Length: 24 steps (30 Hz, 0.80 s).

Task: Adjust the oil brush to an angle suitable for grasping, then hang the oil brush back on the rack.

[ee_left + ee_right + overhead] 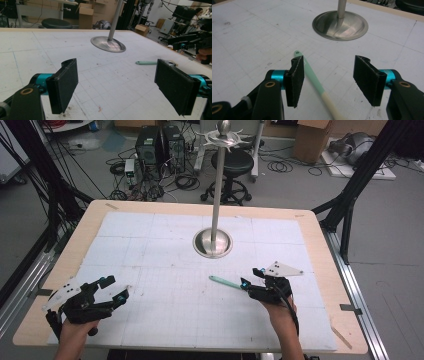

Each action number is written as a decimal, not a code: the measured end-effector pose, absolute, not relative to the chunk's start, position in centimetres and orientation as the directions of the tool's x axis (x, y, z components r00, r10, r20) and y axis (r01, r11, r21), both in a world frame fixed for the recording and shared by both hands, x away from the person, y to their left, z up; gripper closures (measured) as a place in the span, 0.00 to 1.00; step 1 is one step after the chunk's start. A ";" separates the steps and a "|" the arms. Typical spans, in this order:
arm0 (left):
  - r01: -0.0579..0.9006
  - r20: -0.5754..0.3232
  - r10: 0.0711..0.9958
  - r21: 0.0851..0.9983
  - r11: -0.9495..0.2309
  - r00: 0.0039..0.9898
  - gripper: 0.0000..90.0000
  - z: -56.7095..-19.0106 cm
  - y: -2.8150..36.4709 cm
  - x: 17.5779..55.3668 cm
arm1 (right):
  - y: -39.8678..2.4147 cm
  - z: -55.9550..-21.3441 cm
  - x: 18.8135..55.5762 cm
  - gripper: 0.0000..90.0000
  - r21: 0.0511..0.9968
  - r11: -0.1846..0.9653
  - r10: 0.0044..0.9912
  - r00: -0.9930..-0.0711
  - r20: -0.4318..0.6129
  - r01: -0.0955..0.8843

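A slim tool with a mint-green handle lies flat on the white gridded mat, right of centre. In the right gripper view the handle turns cream toward the near end and runs between the jaws of my right gripper. It lies close by the left pad, with a wide gap to the other pad, so the jaws stand open around it. From above, my right gripper points left at the tool's near end. My left gripper rests at the mat's front left, open, with nothing between its pads.
A steel pole rises from a round metal base set in the table's middle, beyond the tool. The wooden table edge frames the mat. Stools, boxes, cables and tripod legs stand on the floor behind.
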<state>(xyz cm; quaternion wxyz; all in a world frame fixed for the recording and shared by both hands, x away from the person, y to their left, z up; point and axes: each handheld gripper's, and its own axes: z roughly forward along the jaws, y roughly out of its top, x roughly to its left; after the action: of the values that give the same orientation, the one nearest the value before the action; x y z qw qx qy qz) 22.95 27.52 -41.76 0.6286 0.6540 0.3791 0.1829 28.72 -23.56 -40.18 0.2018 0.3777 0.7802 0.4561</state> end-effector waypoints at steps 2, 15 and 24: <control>0.267 -0.237 0.727 0.961 0.076 0.645 0.22 -41.8 27.5 23.0 | -23.5 -40.2 28.7 0.46 0.856 0.310 0.769 -0.639 0.031 0.414; 0.269 -0.241 0.726 0.960 0.080 0.644 0.22 -41.8 27.7 22.9 | -23.0 -41.6 30.0 0.56 0.778 0.424 0.728 -0.686 0.012 0.464; 0.271 -0.244 0.728 0.959 0.083 0.641 0.22 -41.8 27.7 23.0 | -23.3 -42.2 30.9 0.69 0.750 0.432 0.704 -0.707 0.066 0.500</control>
<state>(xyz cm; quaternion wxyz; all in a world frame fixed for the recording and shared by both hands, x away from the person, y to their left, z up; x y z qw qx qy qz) 22.96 27.73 -41.82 0.6284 0.6524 0.3828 0.1815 30.94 -23.35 -42.24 0.1296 0.3602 0.8361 0.3929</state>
